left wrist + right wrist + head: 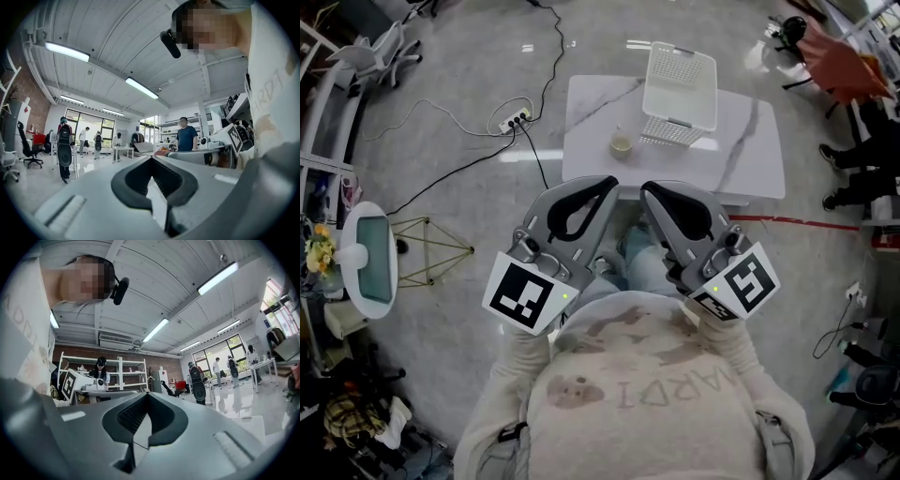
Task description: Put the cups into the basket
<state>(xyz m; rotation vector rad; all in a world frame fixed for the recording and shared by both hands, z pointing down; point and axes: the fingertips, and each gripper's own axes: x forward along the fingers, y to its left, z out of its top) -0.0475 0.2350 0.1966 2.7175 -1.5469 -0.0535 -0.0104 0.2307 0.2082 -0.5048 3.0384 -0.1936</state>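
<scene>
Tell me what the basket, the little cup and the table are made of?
The basket: probably matte white plastic, its walls a grid of small holes. The cup: pale and smooth, plastic or ceramic; too small to tell. The table: white marble or a lookalike, with grey veins.

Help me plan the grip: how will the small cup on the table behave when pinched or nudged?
The cup looks small and squat, standing upright, so it is probably light and unlikely to tip. The table looks glossy, marble-like, so a nudge may slide it. Its material cannot be told; treat it as possibly fragile.
</scene>
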